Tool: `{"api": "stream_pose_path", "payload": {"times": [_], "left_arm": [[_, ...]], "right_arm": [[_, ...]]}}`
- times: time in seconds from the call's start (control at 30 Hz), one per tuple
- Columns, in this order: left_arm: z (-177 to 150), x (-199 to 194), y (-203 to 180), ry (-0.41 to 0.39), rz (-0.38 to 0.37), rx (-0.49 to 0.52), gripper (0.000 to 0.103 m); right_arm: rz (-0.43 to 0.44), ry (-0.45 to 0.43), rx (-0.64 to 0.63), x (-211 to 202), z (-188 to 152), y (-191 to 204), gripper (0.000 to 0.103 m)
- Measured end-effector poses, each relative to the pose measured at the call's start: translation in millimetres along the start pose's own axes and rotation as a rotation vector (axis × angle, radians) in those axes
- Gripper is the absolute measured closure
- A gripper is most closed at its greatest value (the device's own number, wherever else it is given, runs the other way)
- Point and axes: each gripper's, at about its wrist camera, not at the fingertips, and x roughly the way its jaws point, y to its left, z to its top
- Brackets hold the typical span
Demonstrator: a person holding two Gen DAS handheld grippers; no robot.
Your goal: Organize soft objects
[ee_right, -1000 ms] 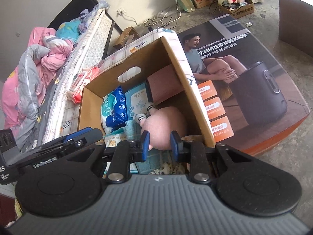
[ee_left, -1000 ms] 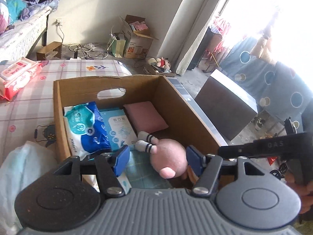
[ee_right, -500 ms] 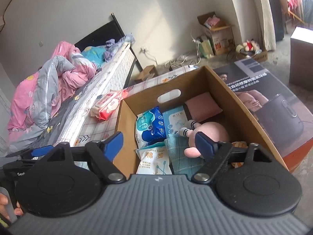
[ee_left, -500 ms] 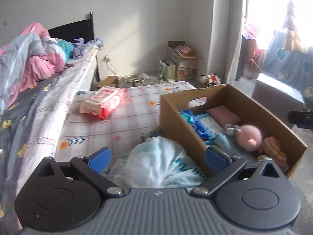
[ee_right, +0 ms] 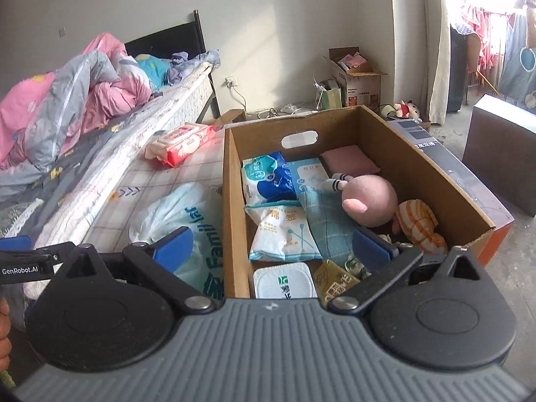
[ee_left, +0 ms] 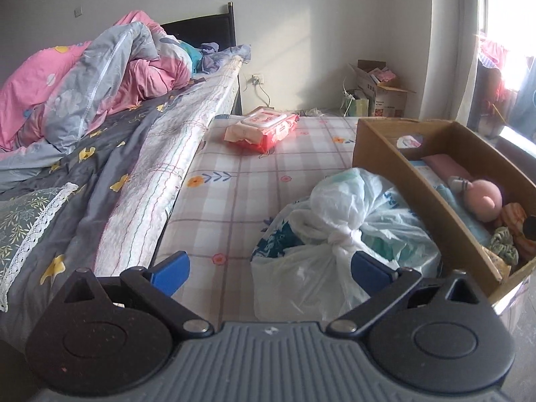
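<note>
Both claws are standing empty: the left gripper is holding its blue pads spread wide with nothing pressed between them, and the right gripper is opening its jaws at this moment, likewise clamping nothing. The cardboard box is sitting on the checked bedcover beside the mattress, and it is already carrying most of the soft things: a pink plush doll lying toward its right side, an orange striped plush just beside the doll, a small pink cushion at the far end, a blue tissue pack, a white cotton-swab pack, a teal checked cloth and a few smaller packets at the near end. Two items are waiting outside the box: a knotted white plastic bag of soft contents is resting right against the box's outer wall, directly ahead of the left gripper, and a red wet-wipes pack is lying well apart, further up the bedcover. Judging by this, the sorting is looking mostly done, with the bag seeming the likeliest next pick and the wipes pack after that; the pink and grey quilt heaped on the bed is probably lying outside the job
</note>
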Motion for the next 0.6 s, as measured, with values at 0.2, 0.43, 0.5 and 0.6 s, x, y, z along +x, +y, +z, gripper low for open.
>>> {"api": "stream_pose_path", "payload": {"times": [0.2, 0.43, 0.5, 0.6], "left_arm": [[-24, 6, -15, 0.08, 0.011, 0.037, 0.0], [-37, 3, -28, 0.149, -0.022, 0.012, 0.0], [-37, 2, -31, 0.153, -0.004, 0.014, 0.0], [-37, -2, -33, 0.152, -0.004, 0.0, 0.0]], "right_arm": [[-0.116, -0.025, -0.087, -17, -32, 15, 0.001], [-0.104, 0.089, -0.009, -17, -41, 5, 0.001], [-0.11, 0.115, -0.017, -15, -42, 6, 0.001], [-0.115, 0.136, -0.058, -11, -41, 9, 0.001]]}}
